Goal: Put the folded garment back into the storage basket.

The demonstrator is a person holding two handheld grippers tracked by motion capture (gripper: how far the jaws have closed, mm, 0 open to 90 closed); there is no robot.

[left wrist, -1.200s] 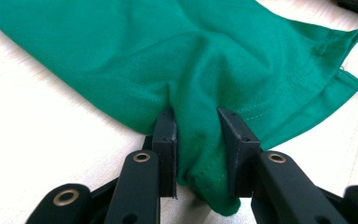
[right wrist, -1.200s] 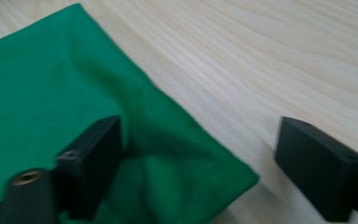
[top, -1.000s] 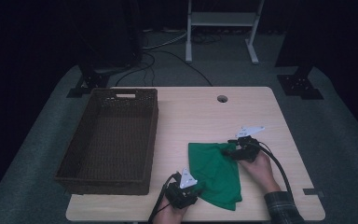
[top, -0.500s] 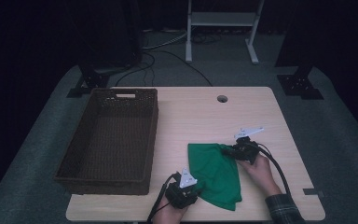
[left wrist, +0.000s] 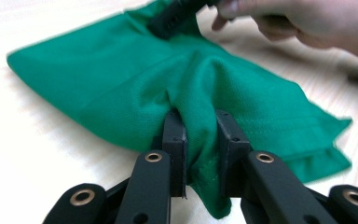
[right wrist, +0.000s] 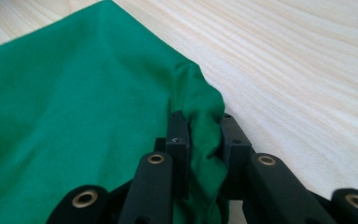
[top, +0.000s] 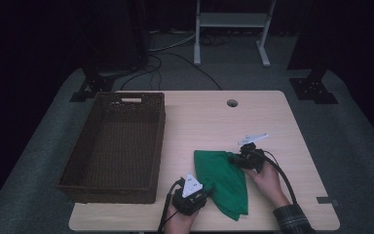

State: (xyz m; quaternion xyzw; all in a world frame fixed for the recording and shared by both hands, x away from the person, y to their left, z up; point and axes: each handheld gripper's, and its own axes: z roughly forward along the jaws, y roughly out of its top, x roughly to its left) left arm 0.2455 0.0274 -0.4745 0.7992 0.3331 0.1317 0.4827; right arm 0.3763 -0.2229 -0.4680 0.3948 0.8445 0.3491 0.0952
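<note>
From the high view you see the whole layout: the green cloth (top: 222,181) lies on the pale wood counter (top: 282,122), toward your near edge and right of the middle, with the brown wicker basket (top: 117,146) well apart on the left half. Your left gripper (top: 205,187) sits at the cloth's near left edge, and your right gripper (top: 234,158) at its far right corner.

The left gripper view adds what the high view cannot: your left gripper (left wrist: 200,140) is clenched on a raised fold of the cloth (left wrist: 121,88), the fabric bunched into a ridge between the black jaws, which have just been closing. Farther off you can see your right hand (left wrist: 303,21) over the opposite edge.

The right gripper view shows your right gripper (right wrist: 200,140) grasping a crumpled corner of the cloth (right wrist: 65,107); its jaws have just been closing too, with fabric gathered between them.

The cloth is a fine knit weave with a stitched hem (left wrist: 289,123) along one side, lying flat away from the two pinched spots. The counter has a light, streaked grain and a round cable hole (top: 232,103) near its far edge. The basket is a rectangular, tight weave with a handle slot (top: 131,100) in its far wall.

There is bare counter beyond the cloth and to its right; the near edge is close behind your left gripper.
</note>
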